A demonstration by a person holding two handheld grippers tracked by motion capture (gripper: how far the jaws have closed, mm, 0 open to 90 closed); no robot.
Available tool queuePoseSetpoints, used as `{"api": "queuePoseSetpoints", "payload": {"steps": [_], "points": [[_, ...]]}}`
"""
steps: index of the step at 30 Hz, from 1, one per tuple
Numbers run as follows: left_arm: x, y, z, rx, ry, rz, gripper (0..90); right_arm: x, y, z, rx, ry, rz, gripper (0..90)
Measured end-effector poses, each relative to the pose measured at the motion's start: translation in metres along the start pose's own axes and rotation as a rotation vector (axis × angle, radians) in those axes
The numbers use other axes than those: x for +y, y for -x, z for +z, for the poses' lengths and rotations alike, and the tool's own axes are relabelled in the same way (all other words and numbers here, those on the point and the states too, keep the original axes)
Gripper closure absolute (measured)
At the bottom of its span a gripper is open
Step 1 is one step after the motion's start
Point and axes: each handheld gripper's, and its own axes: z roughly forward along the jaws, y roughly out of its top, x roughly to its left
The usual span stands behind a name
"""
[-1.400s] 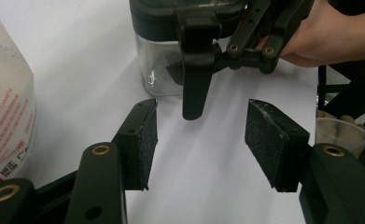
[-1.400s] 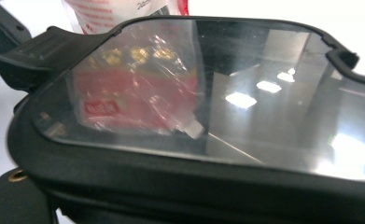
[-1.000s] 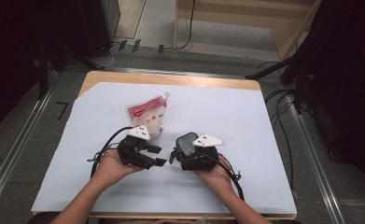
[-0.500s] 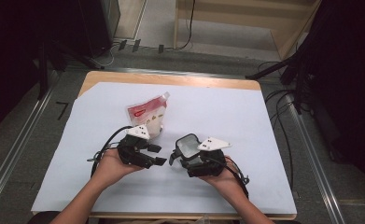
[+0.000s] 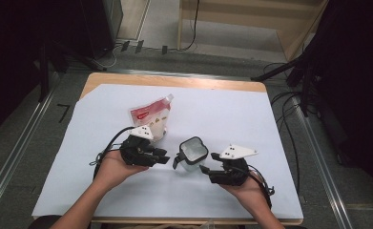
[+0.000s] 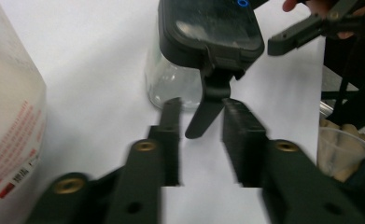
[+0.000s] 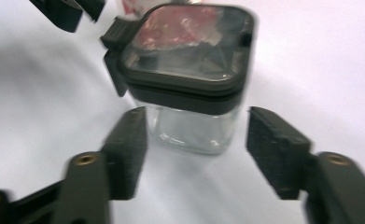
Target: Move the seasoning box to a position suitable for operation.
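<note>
On the white sheet covering the table, a clear glass jar with a dark latch lid stands between the grippers, the left gripper closing around the lid's hanging latch without pressing it, the right gripper narrowing, still clear of the glass, and a red-and-white pouch just behind.

Clear square jar with dark latch lid, upright on white sheet, just beyond the tool's parted, closing jaws.

We count one clear jar with a dark lid, one red-and-white pouch and two grippers
</note>
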Motion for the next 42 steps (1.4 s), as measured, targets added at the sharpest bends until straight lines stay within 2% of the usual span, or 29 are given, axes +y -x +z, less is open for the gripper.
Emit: {"api": "queuePoseSetpoints", "payload": {"steps": [1, 2, 3, 4, 6, 7, 8, 9, 14, 15, 17, 23, 26, 27, 31, 34, 36, 42], "points": [[0.001, 0.0, 0.001, -0.007, 0.008, -0.008, 80.9, 0.001, 0.005, -0.003, 0.023, 0.0, 0.034, 51.6], [0.001, -0.001, 0.002, -0.006, 0.004, 0.0, 80.9, 0.001, 0.005, -0.003, 0.023, 0.0, 0.034, 51.6], [0.002, -0.002, 0.004, -0.014, 0.009, -0.004, 85.5, 0.001, 0.006, -0.004, 0.022, -0.003, 0.054, 56.3], [0.002, -0.002, 0.006, -0.016, 0.007, -0.003, 90.0, 0.002, 0.009, -0.004, 0.028, -0.01, 0.07, 63.3], [0.003, -0.004, 0.012, -0.034, 0.001, -0.01, 90.0, 0.001, 0.009, -0.003, 0.003, -0.04, 0.091, 77.4], [0.004, -0.004, 0.018, -0.028, -0.012, -0.009, 90.0, 0.0, 0.011, -0.004, 0.019, -0.048, 0.109, 90.0], [0.004, -0.004, 0.018, -0.028, -0.012, -0.009, 90.0, 0.0, 0.011, -0.004, 0.019, -0.048, 0.109, 90.0], [0.004, -0.004, 0.02, -0.016, -0.02, -0.004, 90.0, 0.001, 0.012, -0.006, 0.049, -0.04, 0.132, 90.0], [0.006, -0.004, 0.032, 0.0, -0.031, 0.01, 90.0, 0.0, 0.013, -0.006, 0.046, -0.038, 0.13, 90.0], [0.006, -0.003, 0.036, 0.011, -0.035, 0.01, 90.0, 0.0, 0.014, -0.005, 0.05, -0.033, 0.132, 90.0], [0.005, -0.004, 0.037, 0.007, -0.029, 0.0, 90.0, 0.001, 0.015, -0.005, 0.05, -0.035, 0.133, 90.0], [0.005, -0.003, 0.036, 0.015, -0.026, -0.009, 90.0, 0.003, 0.01, -0.001, 0.059, -0.053, 0.096, 90.0], [0.004, -0.002, 0.036, 0.01, -0.02, -0.015, 90.0, 0.005, 0.006, 0.005, 0.06, -0.058, 0.07, 90.0], [0.004, -0.002, 0.038, -0.007, -0.02, -0.019, 90.0, 0.005, 0.003, 0.008, 0.057, -0.074, 0.054, 90.0], [0.004, 0.003, 0.041, -0.01, -0.025, -0.004, 90.0, 0.006, 0.004, 0.011, 0.041, -0.079, 0.045, 90.0], [0.005, 0.004, 0.041, -0.01, -0.032, 0.004, 90.0, 0.007, 0.006, 0.011, 0.039, -0.072, 0.053, 90.0], [0.005, 0.005, 0.043, -0.021, -0.019, 0.006, 90.0, 0.007, 0.01, 0.011, 0.04, -0.072, 0.064, 90.0], [0.007, 0.011, 0.048, -0.022, -0.019, 0.012, 90.0, 0.01, 0.017, 0.013, 0.015, -0.067, 0.081, 90.0]]}}
